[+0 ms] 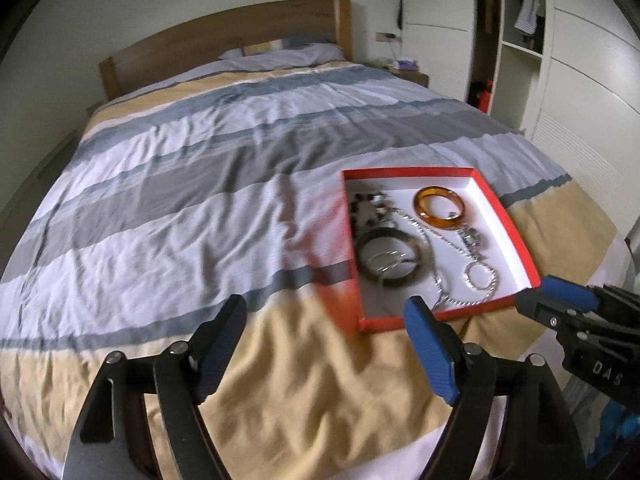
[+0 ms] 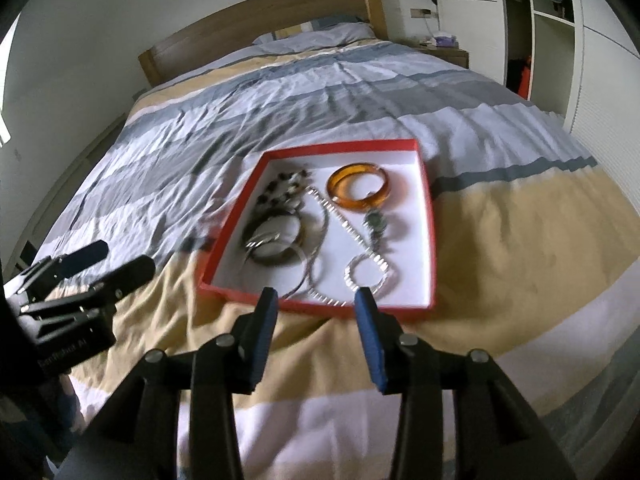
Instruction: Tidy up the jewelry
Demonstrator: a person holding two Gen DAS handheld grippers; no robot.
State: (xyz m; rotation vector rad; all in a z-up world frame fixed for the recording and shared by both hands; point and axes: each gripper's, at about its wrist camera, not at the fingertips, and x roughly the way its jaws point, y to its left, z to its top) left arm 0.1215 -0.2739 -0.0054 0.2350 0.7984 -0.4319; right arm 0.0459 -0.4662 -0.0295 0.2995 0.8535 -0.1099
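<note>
- red box lies open on the bed, on the tan stripe of the striped cover near the foot end; white inside.
- contents: amber bangle in the far right part; dark bangle at the left; dark bead string in the far left corner, blurred; silver chain running across the middle to a loop near the front wall; small pendant piece just below the amber bangle, detail unclear.
- left gripper: jaws wide, nothing between them; held above the cover, just left of the box's near corner.
- right gripper: jaws parted about halfway, empty; tips sit over the box's front wall in the right wrist view, contact cannot be told.
- both grippers are apart from the jewelry.
- background: wooden headboard, pillow, white wardrobe.
</note>
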